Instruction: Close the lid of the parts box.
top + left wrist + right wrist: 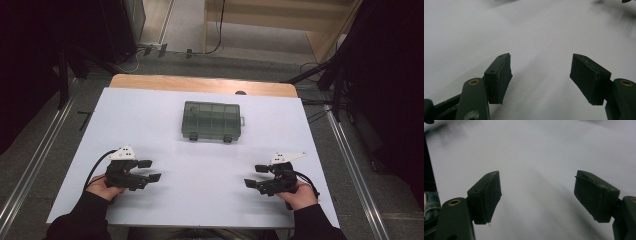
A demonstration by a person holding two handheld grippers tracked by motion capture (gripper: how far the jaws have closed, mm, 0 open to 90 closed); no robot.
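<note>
Both my grippers wide open, nothing held.
My left gripper [152, 170] and right gripper [255, 176] hover low over the white tabletop [150, 120] (well apart from each other); farther off, near its middle, sits the closed plastic organizer box [211, 121].

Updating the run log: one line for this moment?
left gripper: open, empty | right gripper: open, empty | organizer box: lid shut, untouched, mid-table

A white-topped wooden table [150, 85] stands on grey floor [30, 165], dark curtains [30, 60] flanking.
</note>
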